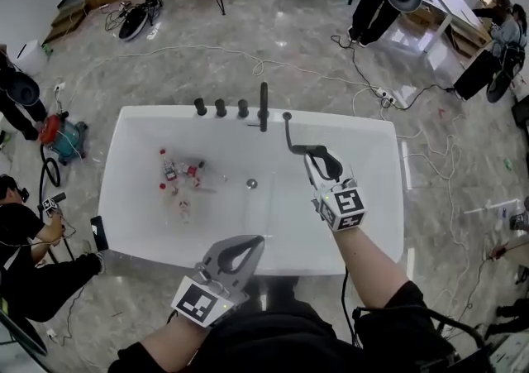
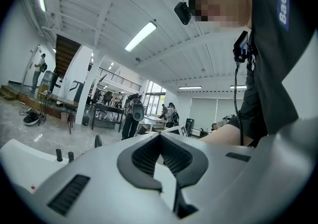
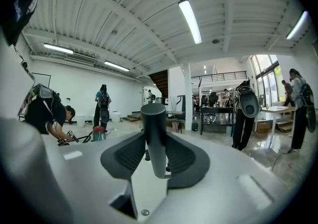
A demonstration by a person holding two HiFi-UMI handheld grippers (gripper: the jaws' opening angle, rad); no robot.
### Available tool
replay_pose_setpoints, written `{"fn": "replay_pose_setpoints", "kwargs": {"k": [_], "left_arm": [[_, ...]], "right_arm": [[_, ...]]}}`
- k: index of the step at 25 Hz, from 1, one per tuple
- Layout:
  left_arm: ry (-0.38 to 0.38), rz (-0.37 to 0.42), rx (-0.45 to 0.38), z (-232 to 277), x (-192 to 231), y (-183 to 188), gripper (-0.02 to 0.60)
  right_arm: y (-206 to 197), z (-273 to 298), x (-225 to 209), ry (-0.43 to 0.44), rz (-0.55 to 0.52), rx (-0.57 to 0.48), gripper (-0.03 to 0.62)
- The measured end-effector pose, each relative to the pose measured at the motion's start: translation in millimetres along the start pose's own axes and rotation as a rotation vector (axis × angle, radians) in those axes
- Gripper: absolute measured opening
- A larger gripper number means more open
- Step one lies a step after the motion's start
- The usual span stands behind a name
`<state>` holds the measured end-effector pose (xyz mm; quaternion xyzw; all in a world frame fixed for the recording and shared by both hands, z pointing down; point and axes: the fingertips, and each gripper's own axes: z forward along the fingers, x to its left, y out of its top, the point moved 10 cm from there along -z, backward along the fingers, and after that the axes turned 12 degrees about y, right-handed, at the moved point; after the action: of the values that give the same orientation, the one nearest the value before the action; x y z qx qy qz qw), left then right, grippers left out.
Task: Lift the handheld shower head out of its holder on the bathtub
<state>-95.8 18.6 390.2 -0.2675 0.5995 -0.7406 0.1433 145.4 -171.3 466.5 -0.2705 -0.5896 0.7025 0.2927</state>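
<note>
Grey marble floor (image 1: 248, 40) strewn with cables surrounds the white bathtub (image 1: 140, 239) below me. My right claw (image 1: 312, 152) pinches the dark handle of the handheld shower head (image 1: 291, 133), which stands upright between its pads. The shower head hangs over the tub's far side, just beside the tall black spout (image 1: 263, 107), with its top end showing against the far rim. I judge the lift largely done, since the head looks clear of its holder (though I cannot make out the holder itself). What remains is carrying it fully free. My left claw (image 1: 256, 241) is pressed together and empty, near the tub's near rim. Inside the tub lie a few small items with red parts (image 1: 180, 173) on the left, too small to name, and the drain (image 1: 251, 184) sits mid-basin.
</note>
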Motion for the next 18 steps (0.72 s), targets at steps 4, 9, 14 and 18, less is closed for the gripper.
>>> {"fn": "replay_pose_setpoints", "kwargs": {"k": [4,9,14,18], "left_arm": [[-0.006,0.008,0.009,0.2,-4.8,4.7,0.0],[-0.011,0.017,-0.02,-0.6,-9.6,12.6,0.0],[-0.008,0.012,-0.031,-0.7,-14.3,16.8,0.0],[-0.019,0.018,-0.037,1.6,-17.3,19.6,0.0]], "right_arm": [[11.8,-24.4,24.1,0.044,-0.041,0.009,0.123],[20.9,-52.5,58.0,0.092,-0.077,0.031,0.123],[34.7,-80.2,82.6,0.095,-0.041,-0.015,0.123],[39.7,-102.4,94.2,0.073,-0.028,-0.046,0.123]]}}
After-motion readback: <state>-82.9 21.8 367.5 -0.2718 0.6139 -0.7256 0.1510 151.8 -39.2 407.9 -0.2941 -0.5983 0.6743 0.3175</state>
